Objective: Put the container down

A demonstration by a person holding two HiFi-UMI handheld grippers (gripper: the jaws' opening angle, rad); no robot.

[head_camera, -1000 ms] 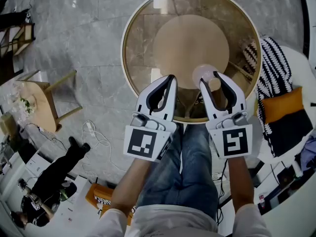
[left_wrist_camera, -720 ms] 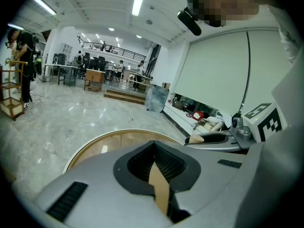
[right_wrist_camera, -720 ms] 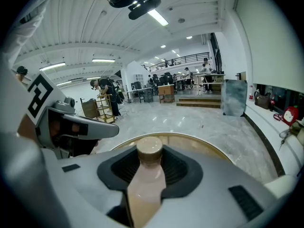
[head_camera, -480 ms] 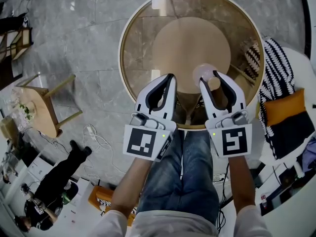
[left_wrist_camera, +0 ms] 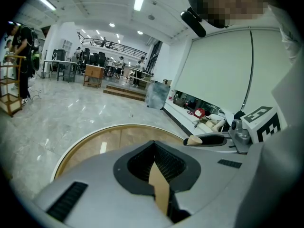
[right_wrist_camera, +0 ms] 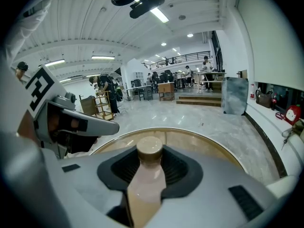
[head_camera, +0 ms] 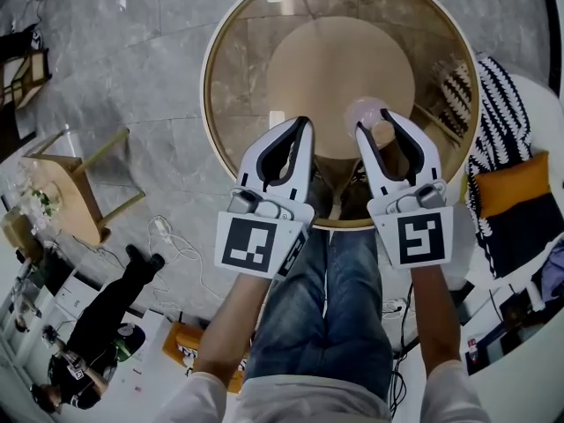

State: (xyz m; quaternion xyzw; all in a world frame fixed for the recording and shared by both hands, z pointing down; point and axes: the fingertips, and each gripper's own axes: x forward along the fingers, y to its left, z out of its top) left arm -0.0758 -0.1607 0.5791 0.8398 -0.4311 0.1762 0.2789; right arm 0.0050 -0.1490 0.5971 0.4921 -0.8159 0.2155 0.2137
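Both forearms reach forward side by side, their grippers tilted downward over the near edge of the round glass table [head_camera: 227,55]. The right gripper [head_camera: 377,126] is clamped on the pale container [right_wrist_camera: 146,179] over the tabletop, its cap pointing forward, while the left gripper [head_camera: 302,123] has its jaws pressed together, empty.

Pale, tan-capped container [right_wrist_camera: 146,175] between jaws

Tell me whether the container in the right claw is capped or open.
Capped. The right gripper view shows a tan cap closing the pale container, which the right claw grips.
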